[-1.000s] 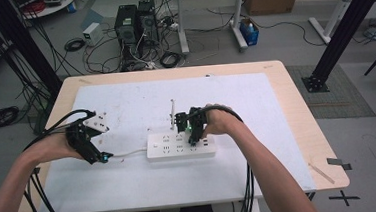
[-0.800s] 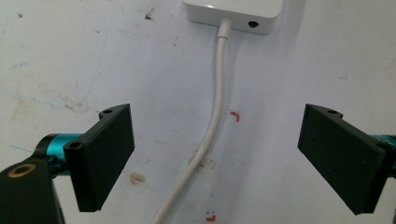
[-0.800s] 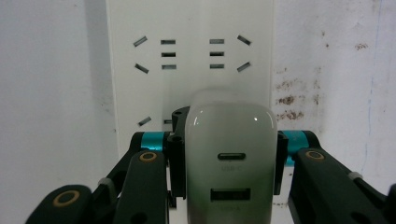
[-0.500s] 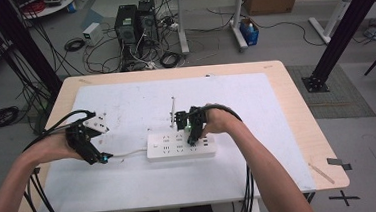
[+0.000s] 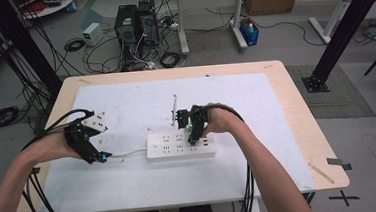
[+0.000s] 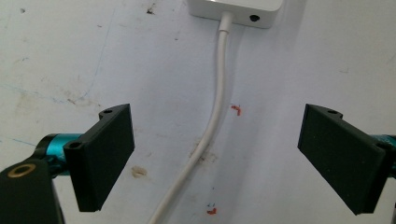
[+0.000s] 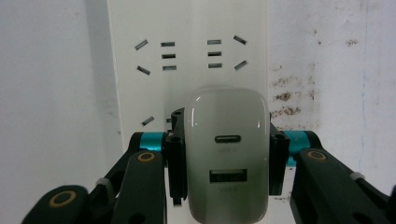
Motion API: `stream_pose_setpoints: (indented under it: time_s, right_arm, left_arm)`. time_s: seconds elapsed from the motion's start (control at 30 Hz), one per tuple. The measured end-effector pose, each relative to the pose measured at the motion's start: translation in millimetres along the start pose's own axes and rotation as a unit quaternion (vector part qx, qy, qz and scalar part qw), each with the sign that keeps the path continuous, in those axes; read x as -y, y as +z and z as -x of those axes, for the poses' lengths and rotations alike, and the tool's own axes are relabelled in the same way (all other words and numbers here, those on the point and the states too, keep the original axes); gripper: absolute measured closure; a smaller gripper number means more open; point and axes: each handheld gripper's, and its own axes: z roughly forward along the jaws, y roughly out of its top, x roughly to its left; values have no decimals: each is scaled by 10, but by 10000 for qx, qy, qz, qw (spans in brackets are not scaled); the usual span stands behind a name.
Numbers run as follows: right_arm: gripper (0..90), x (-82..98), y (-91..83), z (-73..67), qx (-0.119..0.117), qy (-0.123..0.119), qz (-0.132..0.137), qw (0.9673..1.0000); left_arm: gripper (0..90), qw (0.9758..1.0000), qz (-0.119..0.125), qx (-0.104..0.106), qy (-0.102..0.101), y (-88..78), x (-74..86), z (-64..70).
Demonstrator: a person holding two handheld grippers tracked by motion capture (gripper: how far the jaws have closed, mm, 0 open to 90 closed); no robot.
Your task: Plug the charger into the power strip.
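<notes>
A white power strip [image 5: 171,147] lies on the white mat, its cable [image 5: 126,153] running left. My right gripper [image 5: 194,135] points down over the strip's right part, shut on a white USB charger [image 7: 227,154]. In the right gripper view the charger's port face is toward the camera, both pads press its sides, and the strip's sockets [image 7: 187,60] lie just beyond it. Whether its prongs are in a socket is hidden. My left gripper [image 5: 99,157] hovers left of the strip, open over the cable [image 6: 215,116], with the strip's end [image 6: 238,9] ahead.
A thin pale stick [image 5: 174,109] lies on the mat behind the strip. The wooden table's edge [image 5: 324,151] borders the mat on the right, with another small stick [image 5: 321,173] near the corner. Computers and cables sit on the floor beyond.
</notes>
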Motion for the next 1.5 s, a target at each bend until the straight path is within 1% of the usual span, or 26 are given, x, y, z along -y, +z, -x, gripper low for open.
stream_pose_setpoints:
  time_s: [0.03, 0.13, 0.23, 0.3, 0.37, 0.4, 0.43, 0.5, 0.6, 0.67, 0.77, 0.9, 0.97, 1.0, 1.03, 1.07, 1.1, 1.13, 1.17, 1.2, 1.27, 1.33, 1.37, 1.4, 1.47, 1.5]
  right_arm:
    - [621, -1, 3, 1, 16, -81, 1, 10000]
    - [625, 6, 8, 9, -9, -87, 47, 10000]
    - [627, 5, 11, 10, -9, -77, 53, 10000]
    - [627, -1, 14, -30, 118, -145, 14, 9998]
    - [628, 17, 18, -61, 220, -136, 75, 9996]
    - [628, 37, 17, -62, 215, -46, 140, 9997]
    - [628, 55, 17, -46, 176, -41, 188, 9997]
    - [628, 70, 21, 11, -10, 78, 230, 9997]
    - [628, 87, 45, 59, -180, 131, 305, 9993]
    - [628, 90, 51, 66, -201, 138, 323, 9992]
    - [627, 77, 53, 35, -102, 119, 289, 9995]
    - [624, 43, 50, 31, -92, 33, 137, 9999]
    - [618, 39, 47, 24, -62, 55, 120, 9999]
    - [603, 38, 50, 23, -24, 13, 128, 9999]
    - [531, 31, 47, 14, -34, 87, 53, 9999]
    - [512, 29, 43, 4, -94, 150, 36, 9998]
    - [454, 29, 30, -20, -112, 113, -13, 9999]
    - [371, 28, 22, -37, -68, 100, -26, 9999]
    - [316, 27, -3, -58, 47, 178, -51, 9998]
    - [294, 32, -46, -79, 126, 265, -62, 9996]
    - [206, 60, -125, -127, 196, 335, -14, 9992]
    - [202, 99, -212, -181, 377, 479, -55, 9981]
    - [147, 127, -258, -209, 447, 519, -47, 9976]
    - [114, 147, -291, -228, 496, 587, -58, 9970]
    - [114, 218, -413, -278, 722, 721, -141, 9947]
    - [114, 253, -467, -294, 809, 758, -165, 9937]
  left_arm:
    - [109, 10000, 14, 0, 8, 3, -3, 1]
    - [108, 10000, 82, -5, -32, 6, -13, 13]
    - [109, 10000, 39, -2, 1, 8, -17, 12]
    - [108, 10000, 55, 5, -16, 22, -19, 24]
    - [109, 10000, 66, 23, -5, 30, -23, 28]
    - [108, 10000, 23, 22, 21, 29, -27, 22]
    - [109, 10000, 57, 26, -24, 41, -30, 25]
    - [109, 10000, 18, 14, 6, 46, -38, 20]
    - [109, 10000, 21, 39, -12, 51, -37, 37]
    - [108, 10000, 10, 45, -5, 47, -24, 47]
    - [109, 10000, 7, 27, -11, 20, 2, 39]
    - [109, 10000, 5, -6, -27, -16, 25, 17]
    - [109, 10000, 12, -16, -43, -25, 29, 16]
    - [109, 10000, 44, -16, -56, -30, 29, 21]
    - [108, 10000, 37, -11, -15, -40, 27, 20]
    - [109, 10000, 18, -6, 0, -52, 23, 24]
    - [108, 10000, 36, -2, 3, -54, 22, 26]
    - [109, 10000, 54, -12, -18, -58, 21, 27]
    - [109, 10000, 58, -11, -20, -62, 19, 24]
    - [108, 10000, 39, -10, -18, -64, 18, 18]
    - [108, 10000, 32, -7, -29, -61, 13, 7]
    - [108, 10000, -10, 9, 10, -63, 2, -8]
    - [108, 10000, 12, 8, -45, -57, -4, -2]
    - [108, 10000, -16, 5, 14, -60, -18, -11]
    - [108, 10000, -10, 46, -15, -48, -39, -15]
    - [108, 10000, -51, 45, 25, -45, -50, -25]
